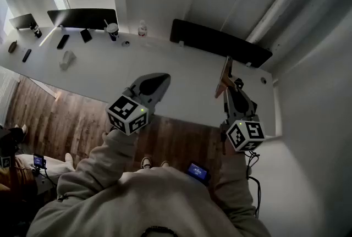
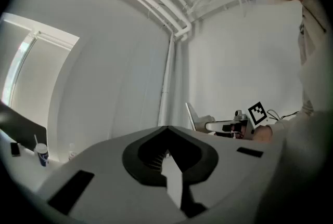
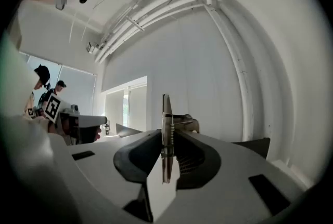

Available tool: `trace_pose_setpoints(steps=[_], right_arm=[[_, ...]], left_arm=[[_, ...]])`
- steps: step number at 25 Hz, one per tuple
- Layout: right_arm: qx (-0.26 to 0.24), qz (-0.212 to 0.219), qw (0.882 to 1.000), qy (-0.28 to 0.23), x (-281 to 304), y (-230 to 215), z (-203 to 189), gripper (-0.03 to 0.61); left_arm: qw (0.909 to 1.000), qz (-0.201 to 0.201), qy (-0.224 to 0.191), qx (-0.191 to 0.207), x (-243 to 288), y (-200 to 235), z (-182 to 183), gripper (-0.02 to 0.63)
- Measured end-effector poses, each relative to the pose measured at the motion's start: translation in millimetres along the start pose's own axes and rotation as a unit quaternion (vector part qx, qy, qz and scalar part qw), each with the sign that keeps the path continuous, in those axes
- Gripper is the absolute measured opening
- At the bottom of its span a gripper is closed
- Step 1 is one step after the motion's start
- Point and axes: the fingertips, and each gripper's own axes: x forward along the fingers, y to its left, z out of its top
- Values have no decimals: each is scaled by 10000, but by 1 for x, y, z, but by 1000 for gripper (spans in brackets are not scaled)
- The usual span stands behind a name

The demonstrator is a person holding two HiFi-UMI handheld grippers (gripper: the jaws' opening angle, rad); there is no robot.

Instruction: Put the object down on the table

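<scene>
Right gripper (image 1: 228, 86): clenched on a thin wooden board with a metal spring (image 1: 223, 78), gripped by its near end between both jaws.
Wooden board with a metal spring (image 3: 166, 125): stands on edge, upright in the right gripper view, sticking out past the jaw tips; held over the right part of the white table (image 1: 181, 84), not lying on it.
Left gripper (image 1: 158, 82): jaws closed together, nothing between them; hangs over the table's near edge, well left of the right gripper.
Far left of table: a lidded cup (image 1: 112, 29) and a small bottle (image 1: 142, 28) stand near each other.
Floor (image 1: 71, 115): wood planks, near side of the table.
</scene>
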Motion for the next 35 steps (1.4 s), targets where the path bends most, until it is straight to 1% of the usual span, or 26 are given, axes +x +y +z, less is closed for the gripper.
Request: trace_pose_setpoints(steps=[4, 7, 10, 12, 16, 19, 23, 27, 31, 33, 35], right_arm=[[-24, 66, 10000, 23, 1, 2, 5, 92], [146, 59, 9999, 15, -1, -2, 3, 92], [239, 6, 9997, 21, -5, -10, -2, 92], [350, 25, 9994, -70, -6, -13, -1, 92], [492, -48, 9986, -163, -8, -19, 3, 92], [419, -29, 9991, -94, -8, -23, 4, 92], [372, -86, 9993, 0, -9, -32, 3, 92], [396, -138, 9991, 8, -13, -40, 2, 92], [364, -76, 9993, 37, -15, -46, -2, 92], [368, -94, 9993, 57, -18, -52, -4, 92], [368, -56, 9993, 6, -20, -56, -3, 92]], left_arm=[[9999, 39, -56, 112, 6, 1, 9, -5], [9999, 43, -59, 93, 10, 1, 8, -5], [9999, -3, -3, 121, 14, -3, 3, -5], [9998, -10, 44, 170, 16, -4, 2, -5], [9995, 96, 156, 267, 24, -1, 5, -5], [9996, 100, 115, 217, 34, -2, 7, -5], [9994, 87, 217, 264, 43, -6, 2, -5], [9993, 113, 281, 199, 43, -5, -2, -5], [9977, 120, 503, 442, 48, -10, -8, -5], [9981, 114, 435, 423, 55, -13, -4, -5], [9978, 175, 378, 510, 63, -14, 2, -5]])
